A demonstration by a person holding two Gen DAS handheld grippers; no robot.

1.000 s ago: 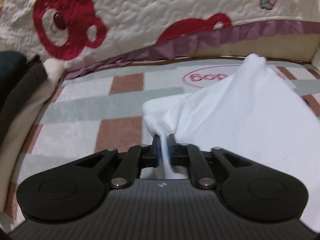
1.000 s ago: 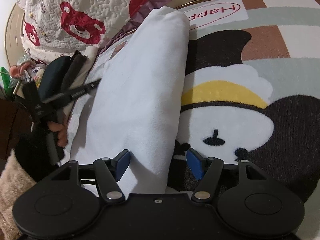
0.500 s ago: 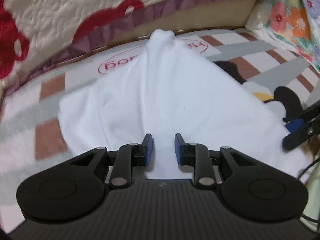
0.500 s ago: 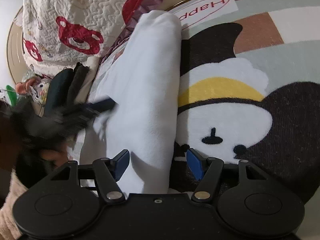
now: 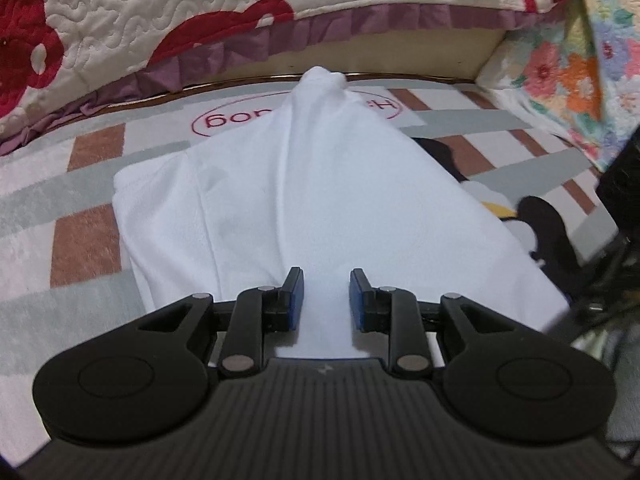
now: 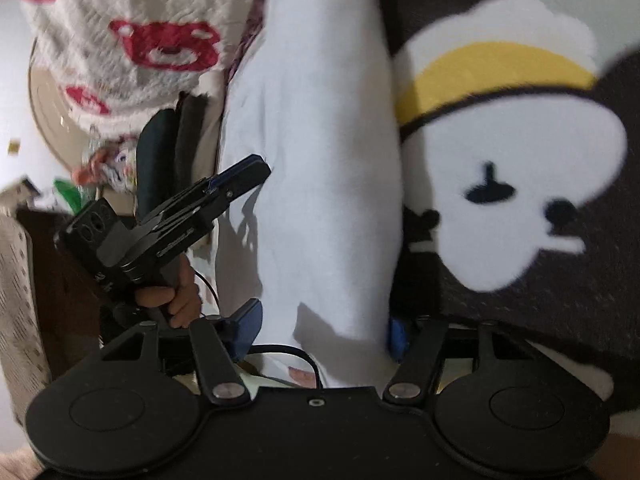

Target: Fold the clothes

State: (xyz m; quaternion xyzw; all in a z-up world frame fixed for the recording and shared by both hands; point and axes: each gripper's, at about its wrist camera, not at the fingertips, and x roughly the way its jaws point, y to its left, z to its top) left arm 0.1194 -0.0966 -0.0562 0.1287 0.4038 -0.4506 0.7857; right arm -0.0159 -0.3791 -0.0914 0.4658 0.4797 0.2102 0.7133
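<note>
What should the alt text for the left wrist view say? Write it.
A white garment lies folded lengthwise on a patterned rug, with the open left gripper hovering over its near end. A quilt with red bears hangs behind.

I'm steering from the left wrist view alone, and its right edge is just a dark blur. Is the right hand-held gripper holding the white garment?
Observer: No. The right hand-held gripper is open, with its blue pads on either side of the white garment's near end.
Operator: Is the cloth bunched over there?
Observer: No, it lies as one long folded strip, and its right edge runs along the rug's bear face.
Operator: Is anything beside my left hand-held gripper?
Observer: Yes, a stack of dark folded clothes lies just beyond it, off the garment's left edge.
</note>
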